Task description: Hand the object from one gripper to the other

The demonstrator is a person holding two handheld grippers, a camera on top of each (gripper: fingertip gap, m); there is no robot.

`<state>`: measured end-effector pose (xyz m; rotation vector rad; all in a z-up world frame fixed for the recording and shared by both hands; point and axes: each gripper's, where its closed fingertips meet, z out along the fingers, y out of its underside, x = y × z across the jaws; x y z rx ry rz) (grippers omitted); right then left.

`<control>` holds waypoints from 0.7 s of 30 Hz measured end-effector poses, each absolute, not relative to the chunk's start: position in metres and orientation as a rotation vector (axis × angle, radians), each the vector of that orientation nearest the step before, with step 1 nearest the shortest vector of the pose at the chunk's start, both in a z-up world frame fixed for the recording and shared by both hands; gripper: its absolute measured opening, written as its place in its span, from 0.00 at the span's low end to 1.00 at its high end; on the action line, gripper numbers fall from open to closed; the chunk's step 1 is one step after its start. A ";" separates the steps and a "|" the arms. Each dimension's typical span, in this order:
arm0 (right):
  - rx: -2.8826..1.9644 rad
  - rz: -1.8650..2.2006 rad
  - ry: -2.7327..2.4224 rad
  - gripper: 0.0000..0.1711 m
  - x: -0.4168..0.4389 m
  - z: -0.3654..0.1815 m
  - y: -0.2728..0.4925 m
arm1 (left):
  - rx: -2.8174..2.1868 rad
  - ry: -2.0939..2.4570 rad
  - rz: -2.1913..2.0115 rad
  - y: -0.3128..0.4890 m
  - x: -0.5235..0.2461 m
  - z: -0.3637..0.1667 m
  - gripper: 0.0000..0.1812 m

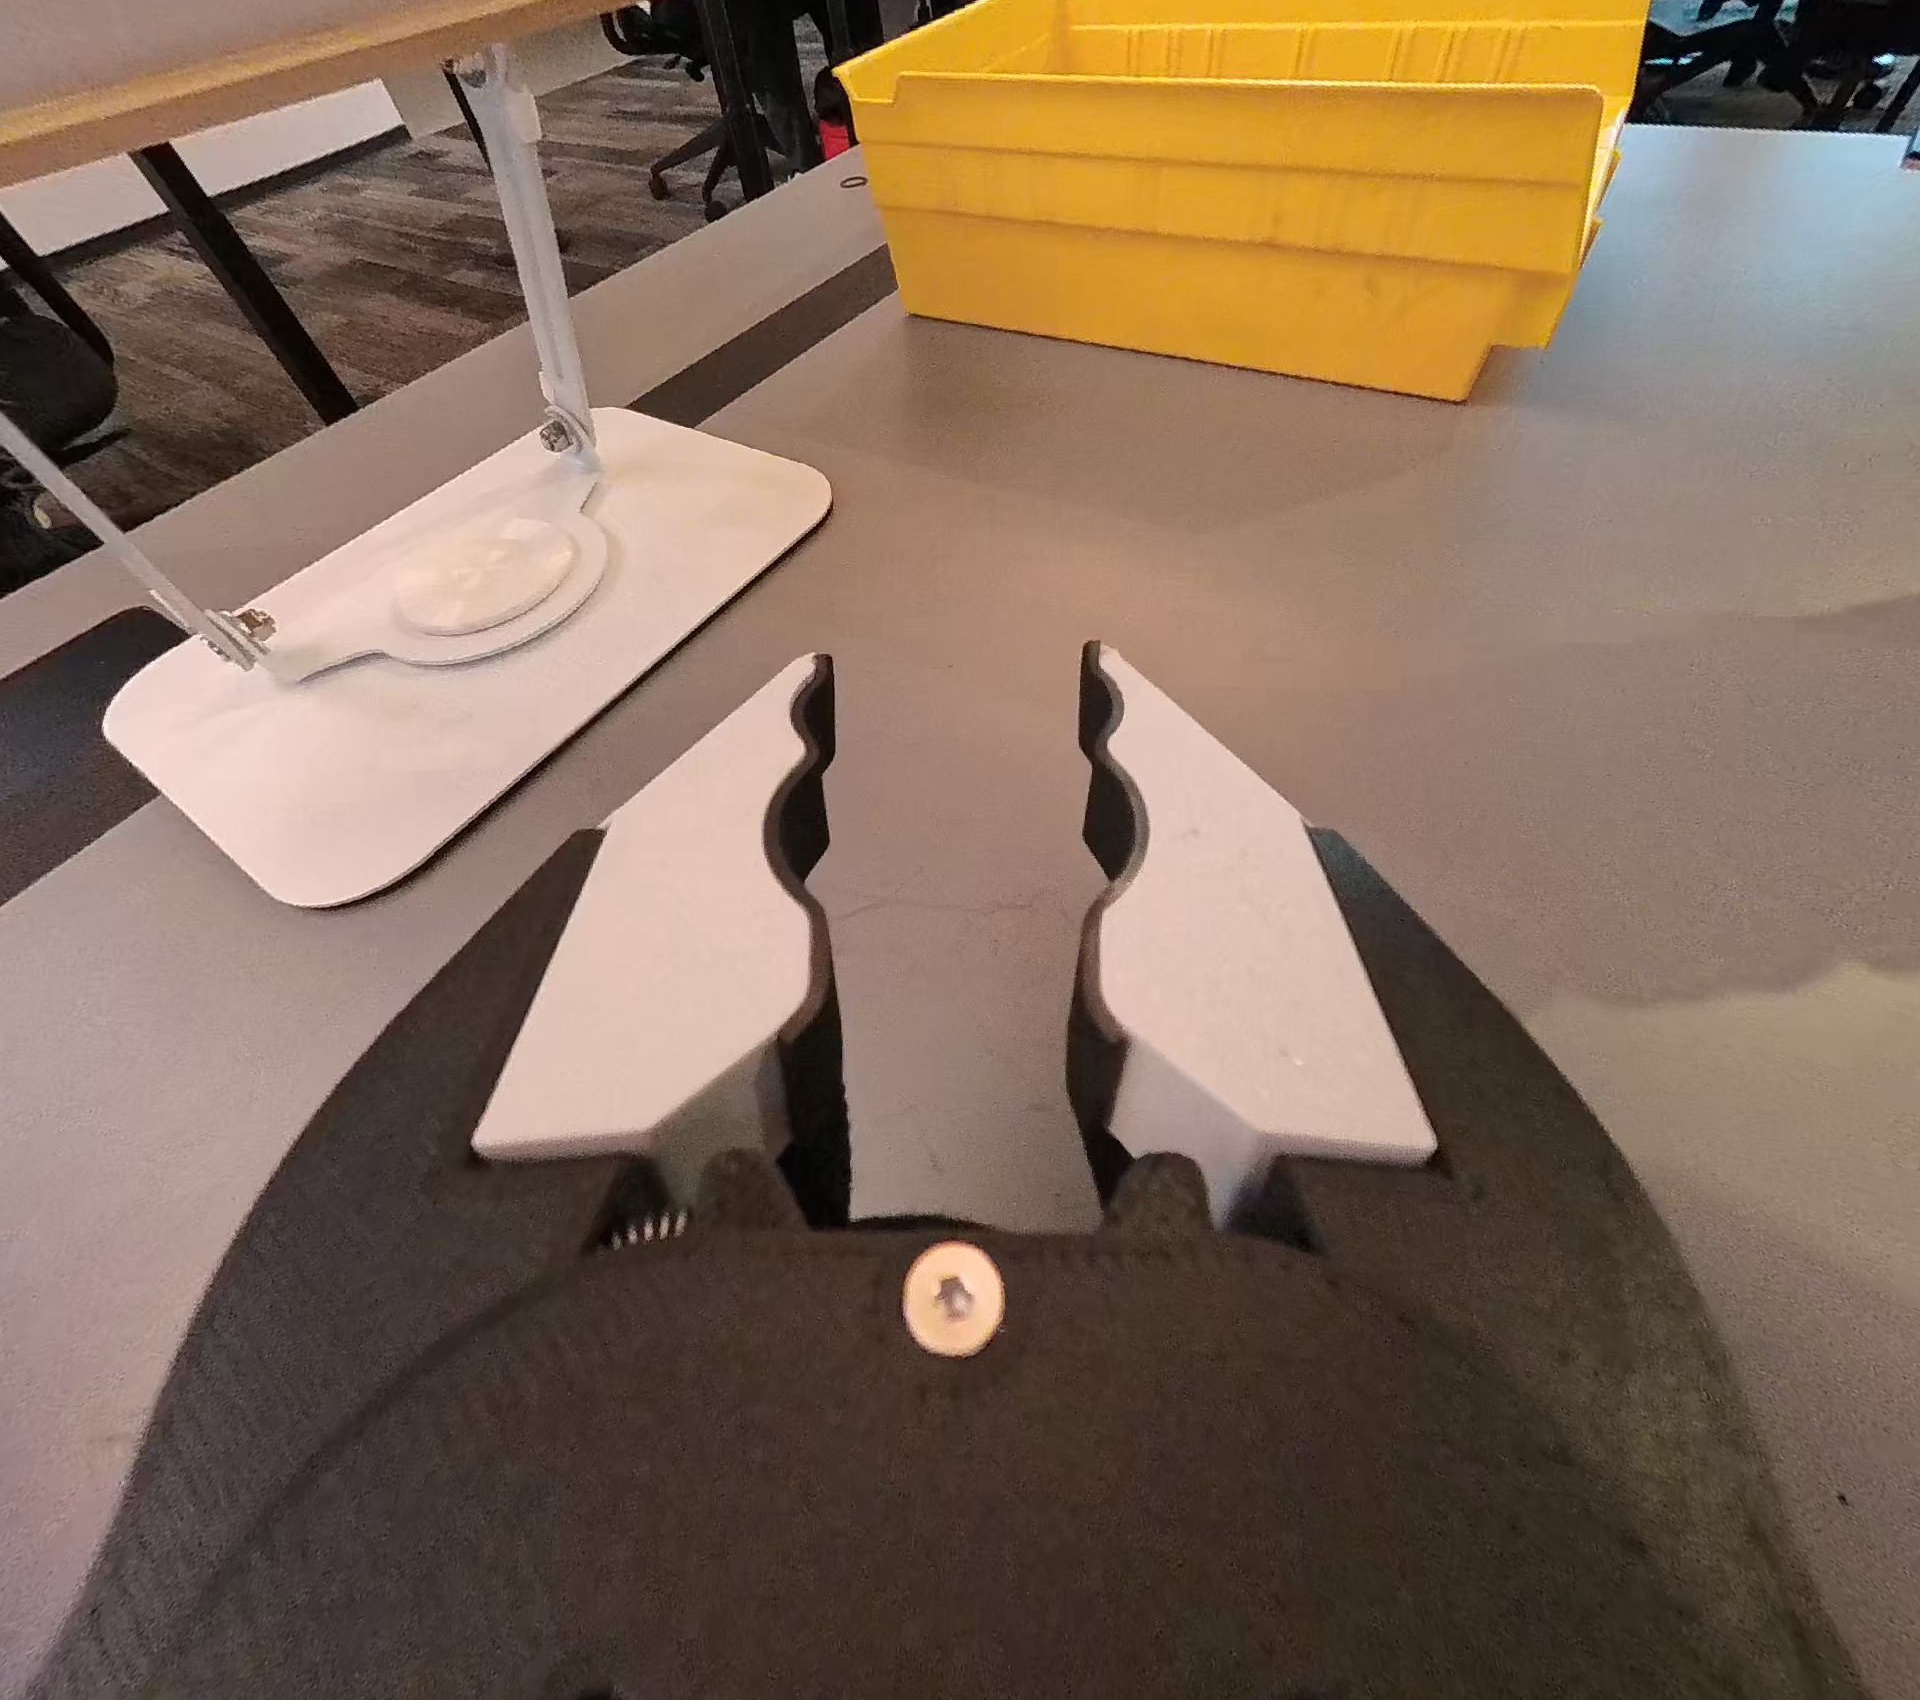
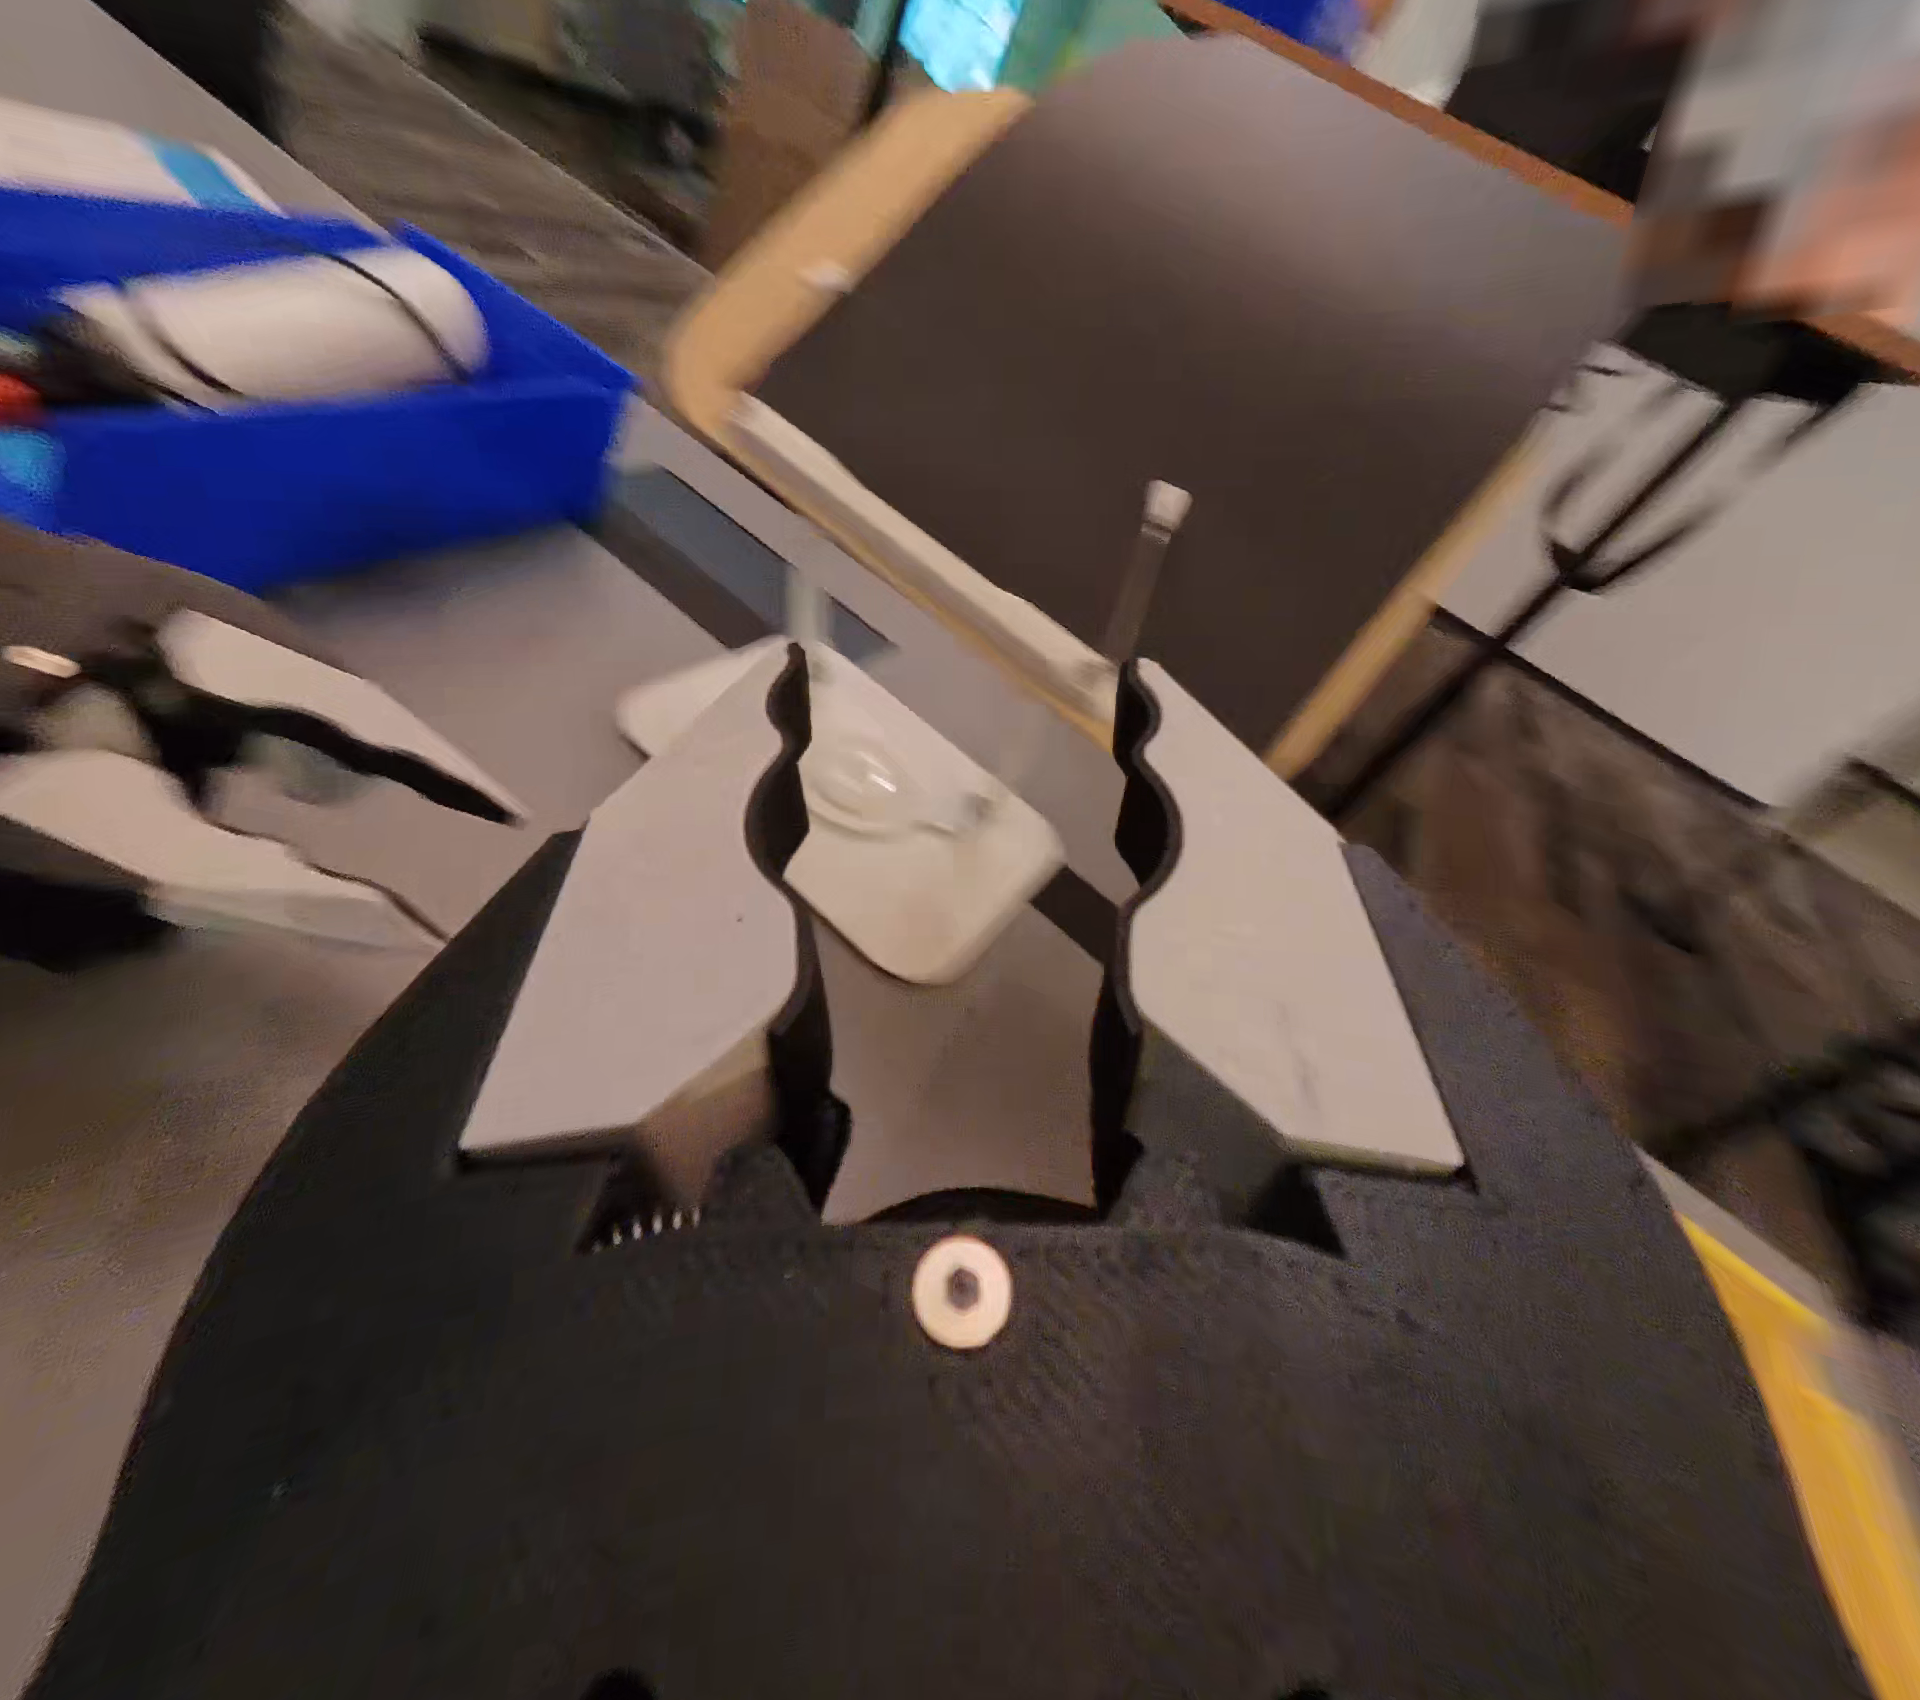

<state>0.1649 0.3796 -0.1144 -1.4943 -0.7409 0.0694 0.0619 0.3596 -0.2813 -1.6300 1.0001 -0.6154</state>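
My left gripper [image 1: 956, 658] is open and empty, low over the grey table [image 1: 1247, 611]. My right gripper [image 2: 961, 661] is also open and empty, and its view is blurred by motion. In the right wrist view the left gripper [image 2: 478, 871] shows at the left edge with nothing between its fingers. A blue bin [image 2: 312, 445] at the left of that view holds white rounded items [image 2: 281, 331]. Neither gripper holds an object.
A white stand with a flat base [image 1: 468, 663] stands left of my left gripper and carries a tilted wood-edged board [image 2: 1195, 362]; its base also shows in the right wrist view [image 2: 914, 861]. Stacked yellow bins [image 1: 1226, 196] sit at the back right. Other desks and chairs stand beyond. My hands' fingertips stand some 20 cm from each other.
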 end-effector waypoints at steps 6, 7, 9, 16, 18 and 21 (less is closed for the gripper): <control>-1.509 0.438 -0.689 0.33 0.070 -0.198 0.384 | -1.631 0.979 -0.610 0.362 0.060 -0.280 0.25; -1.520 0.474 -0.693 0.31 0.063 -0.217 0.385 | -1.630 0.976 -0.610 0.362 0.060 -0.280 0.25; -1.536 0.462 -0.745 0.29 0.059 -0.247 0.386 | -1.624 0.977 -0.624 0.361 0.060 -0.279 0.25; -1.537 0.580 -0.732 0.29 0.059 -0.255 0.387 | -1.613 0.940 -0.637 0.363 0.056 -0.273 0.25; -1.538 0.596 -0.726 0.30 0.061 -0.255 0.387 | -1.591 0.927 -0.627 0.362 0.053 -0.267 0.25; -1.531 0.616 -0.720 0.30 0.062 -0.253 0.386 | -1.569 0.891 -0.513 0.363 0.037 -0.250 0.24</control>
